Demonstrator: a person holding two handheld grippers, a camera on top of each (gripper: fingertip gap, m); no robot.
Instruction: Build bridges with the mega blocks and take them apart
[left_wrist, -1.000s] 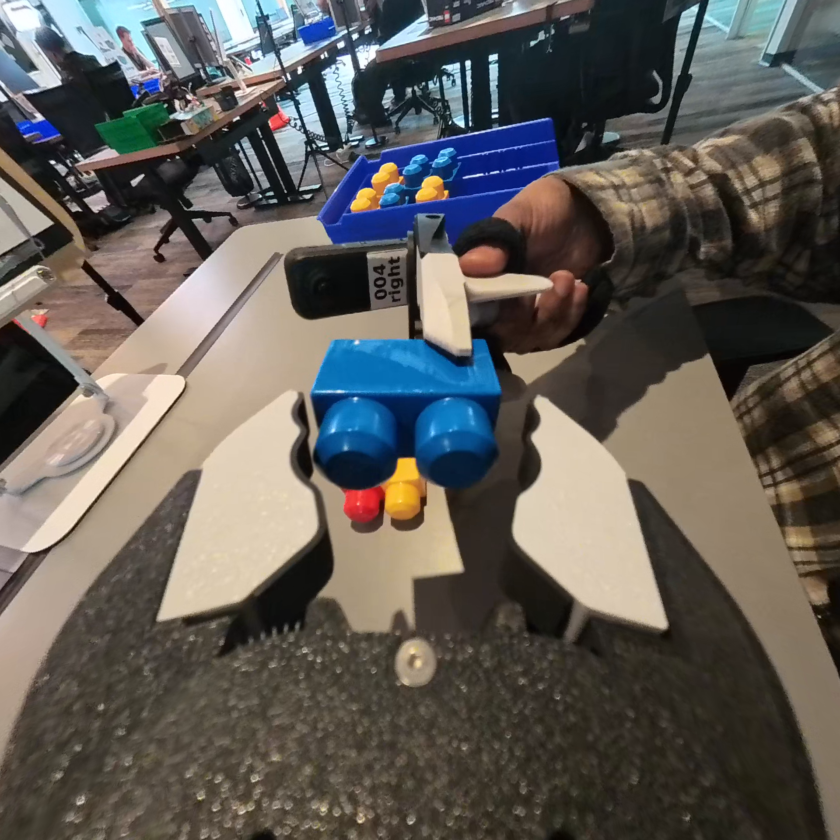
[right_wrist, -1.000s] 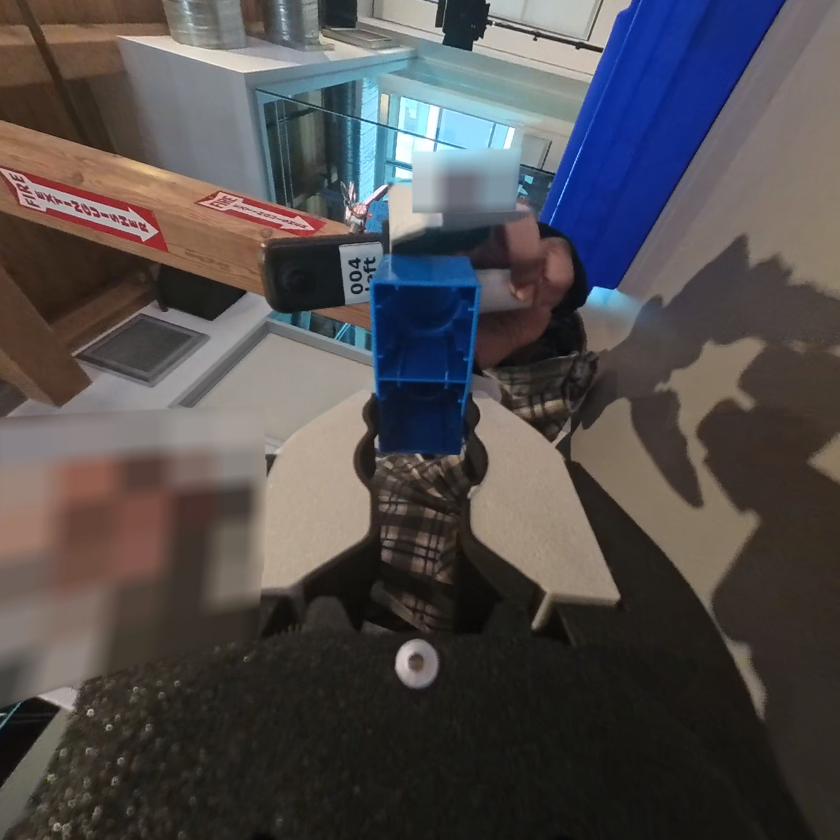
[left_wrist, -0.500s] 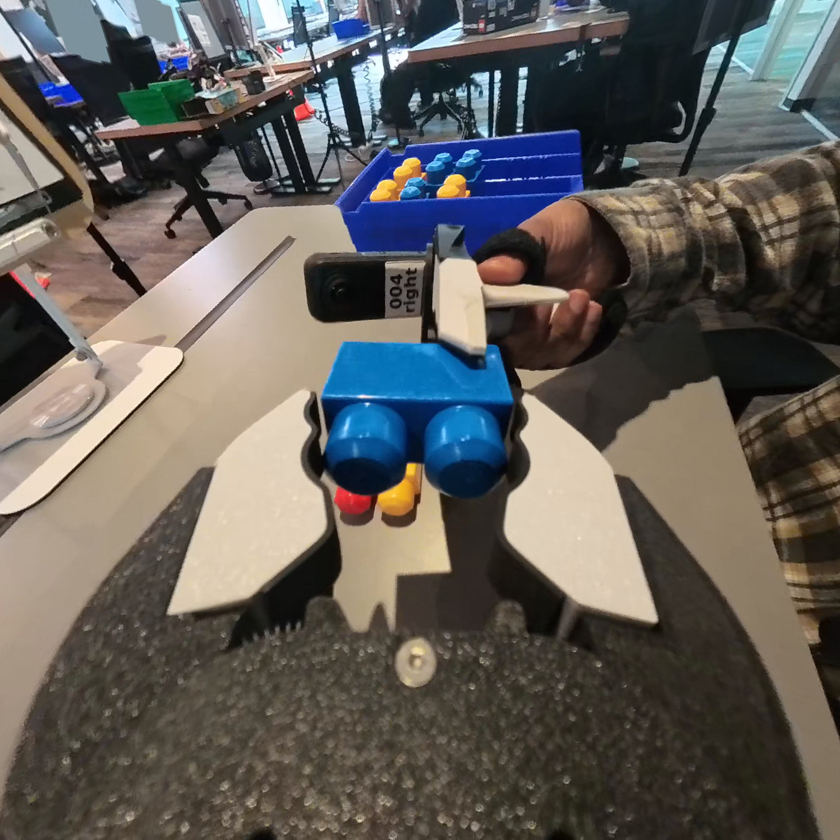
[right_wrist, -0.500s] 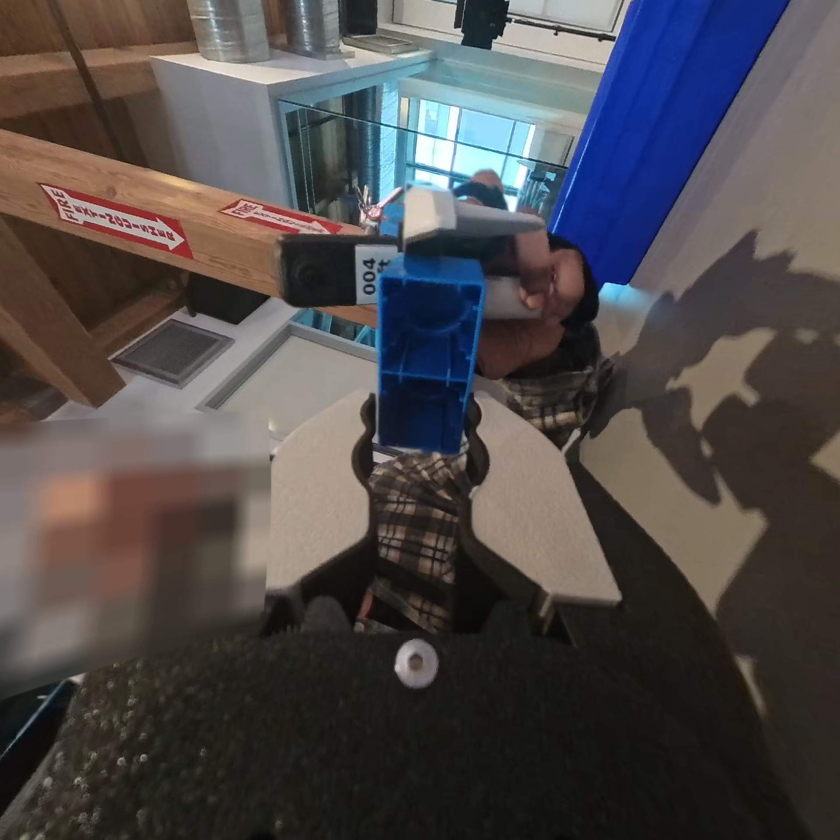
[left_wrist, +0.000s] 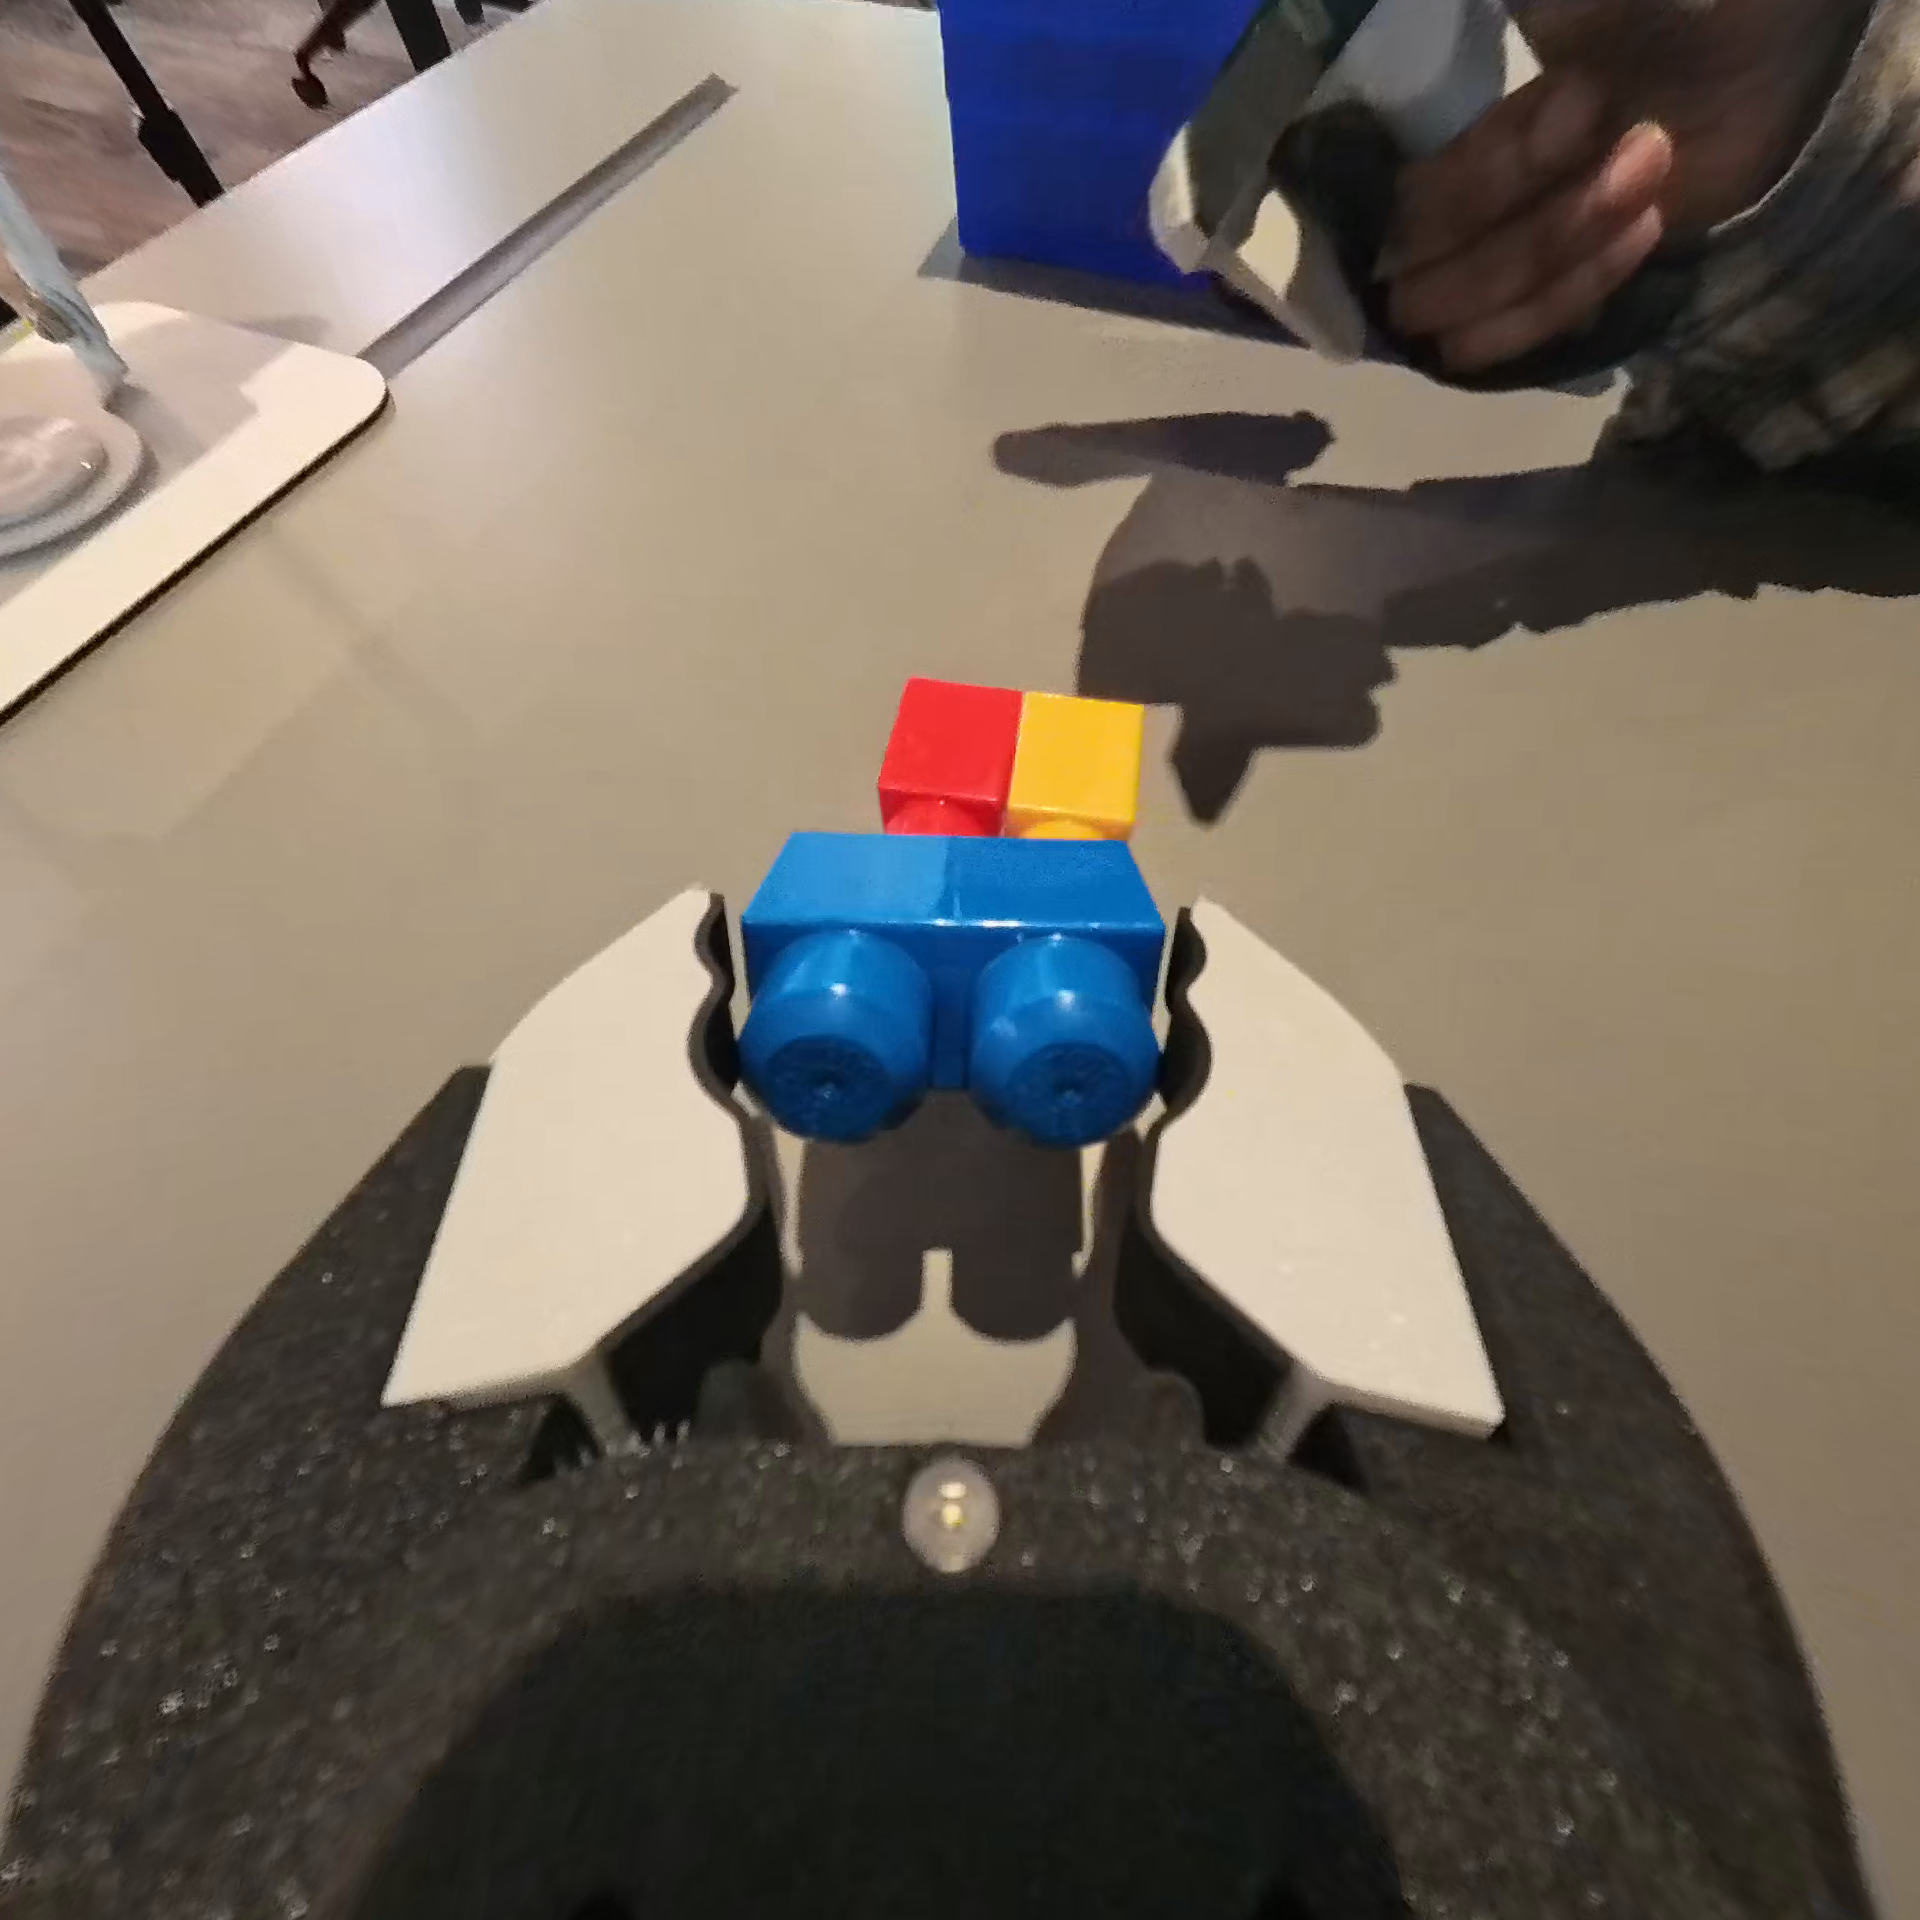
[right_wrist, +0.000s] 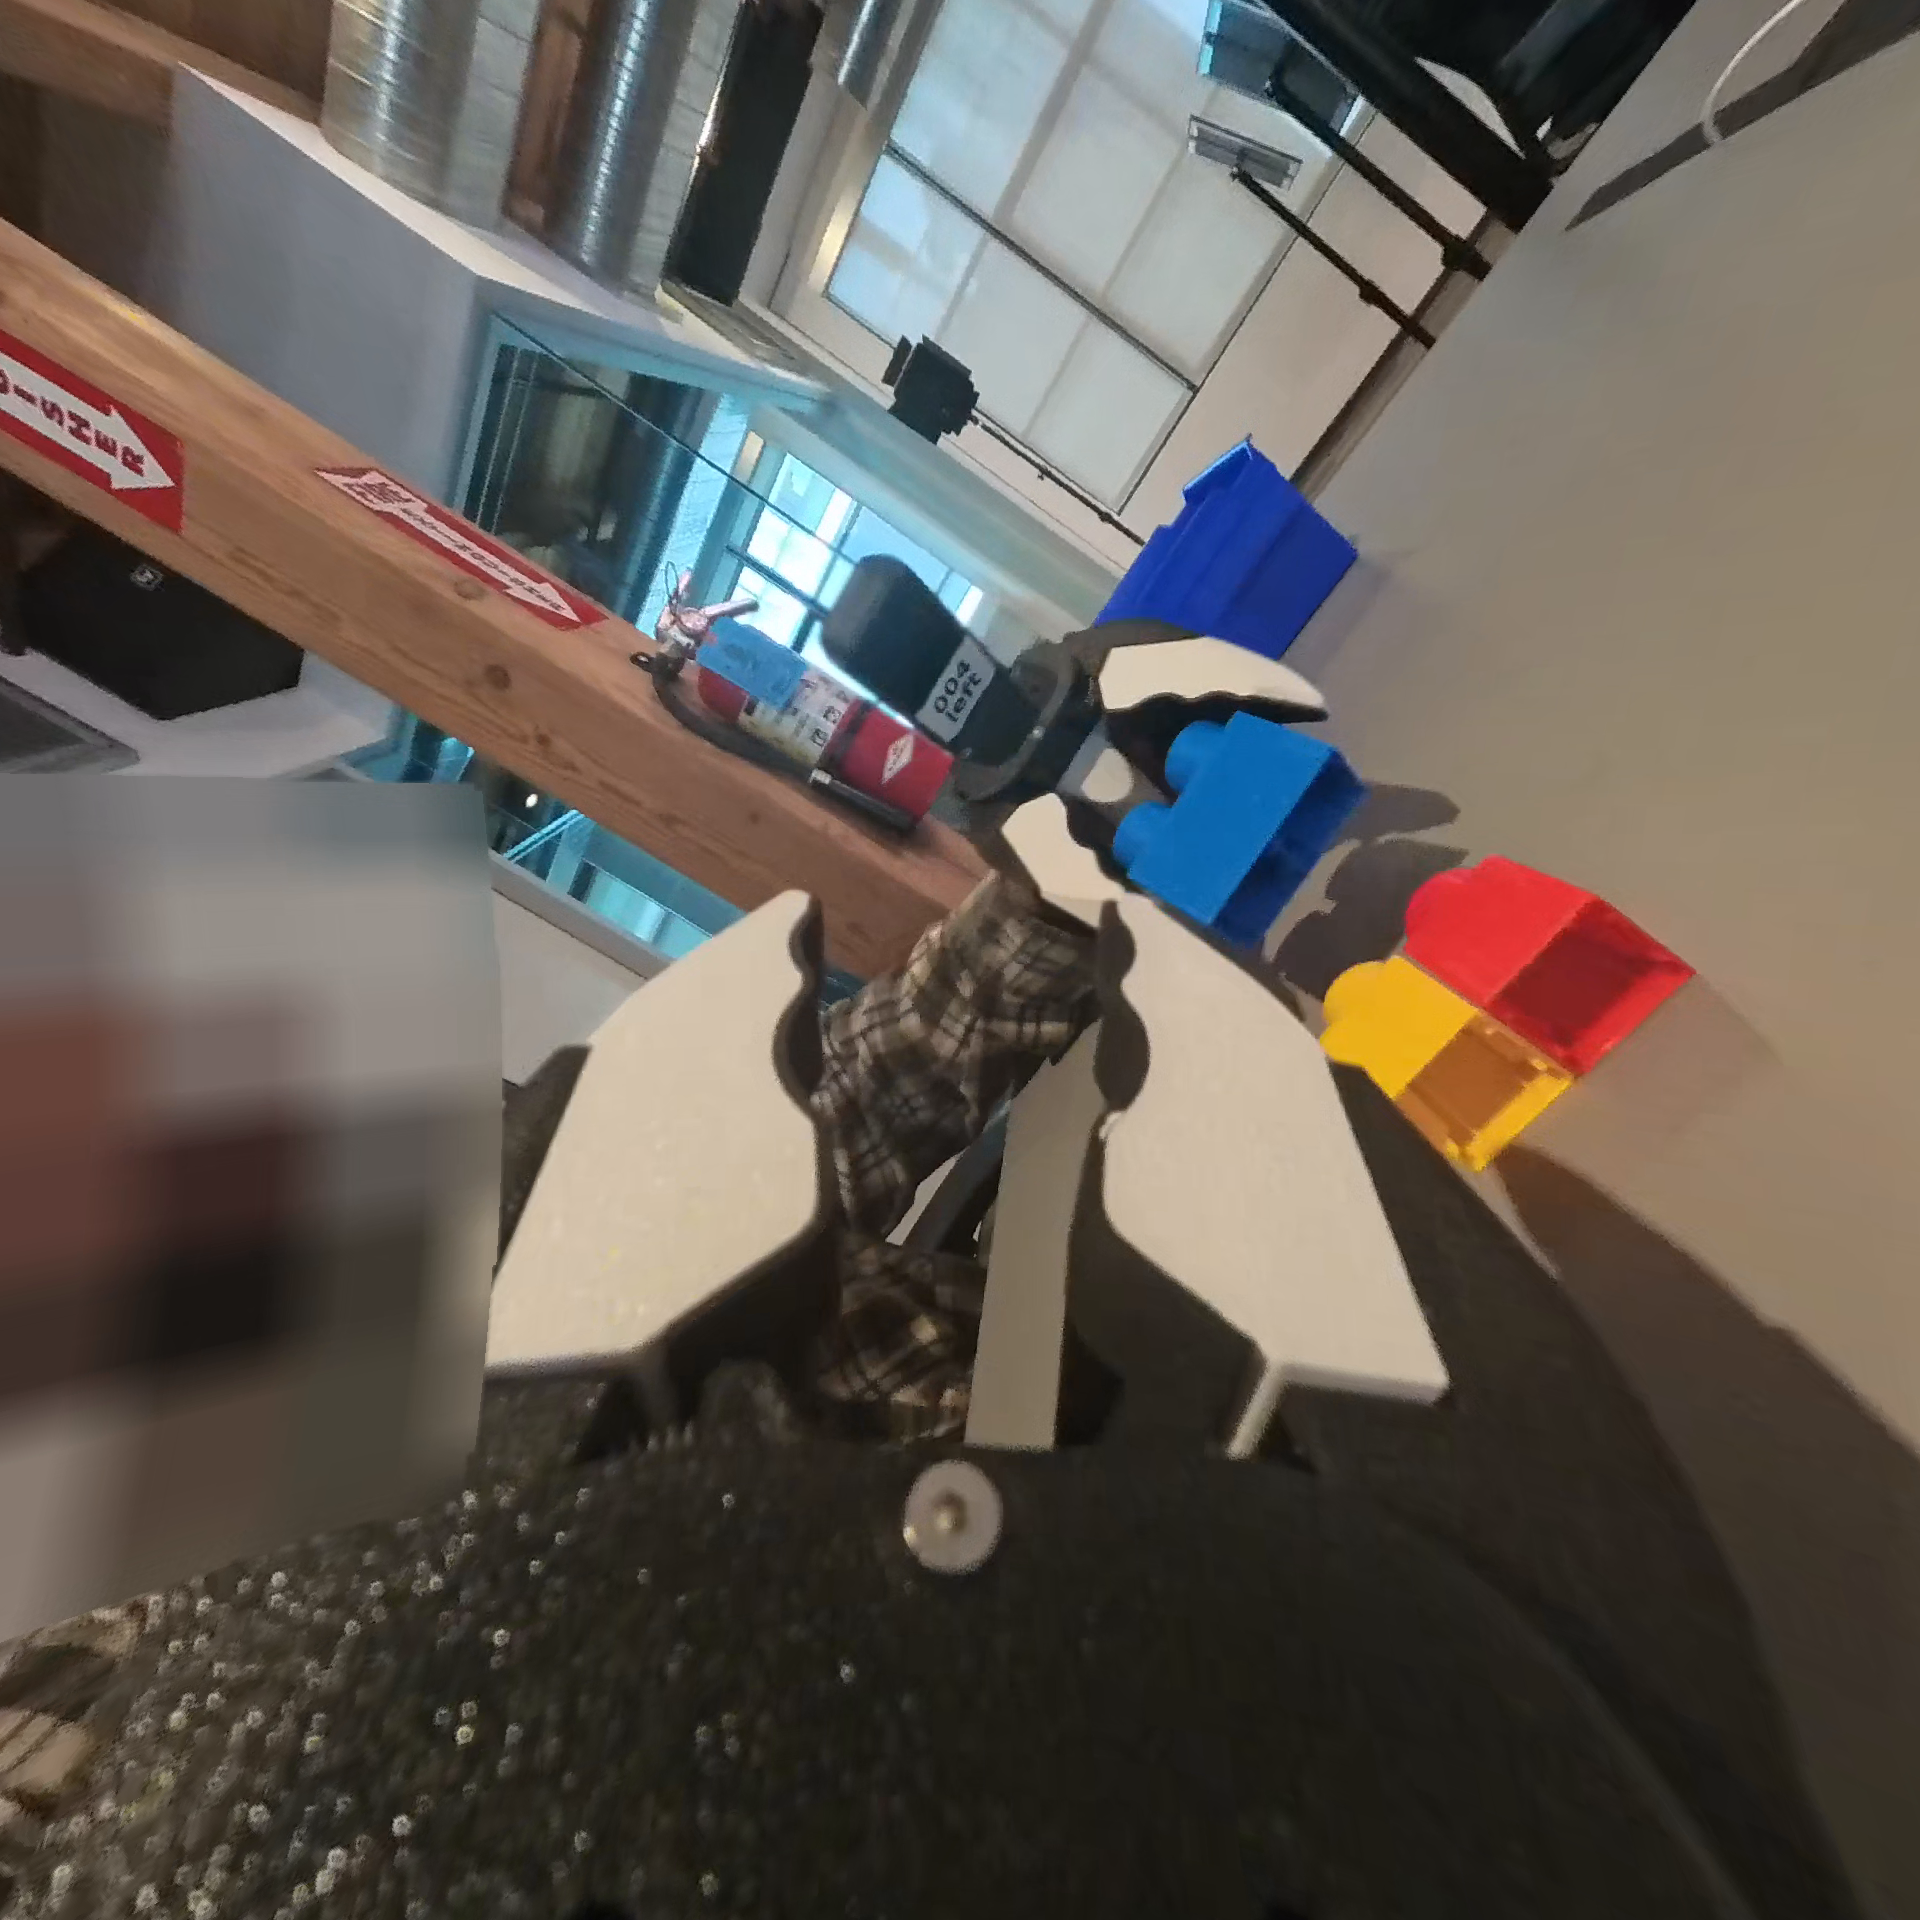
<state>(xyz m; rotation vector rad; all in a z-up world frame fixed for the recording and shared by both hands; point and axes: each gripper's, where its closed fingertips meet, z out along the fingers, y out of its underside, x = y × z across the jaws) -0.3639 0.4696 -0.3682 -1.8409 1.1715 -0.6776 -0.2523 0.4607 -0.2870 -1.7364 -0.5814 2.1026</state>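
My left gripper (left_wrist: 951, 966) is shut on a blue two-stud block (left_wrist: 951, 904), with its studs pointing back at the camera. It holds the block low over the grey table (left_wrist: 623, 623). Just beyond lie a red block (left_wrist: 948, 753) and a yellow block (left_wrist: 1081, 764), side by side, with their studs towards the blue block. My right gripper (right_wrist: 956, 997) is open and empty. In its rolled view it looks at the left gripper (right_wrist: 1216, 800) holding the blue block (right_wrist: 1247, 831), next to the red block (right_wrist: 1538, 935) and the yellow block (right_wrist: 1444, 1049). The right gripper (left_wrist: 1247, 208) shows blurred at the top right of the left wrist view.
A blue bin (left_wrist: 1060, 135) stands at the far side of the table and also shows in the right wrist view (right_wrist: 1236, 561). A white pad (left_wrist: 156, 447) lies at the left edge. A person's plaid sleeve (left_wrist: 1766, 343) reaches in from the right. The left gripper's tips are roughly 15 cm from the right gripper's.
The right gripper has let go of the blue block and pulled away to the right. The left gripper has closed on the block and carried it down towards the red and yellow blocks.
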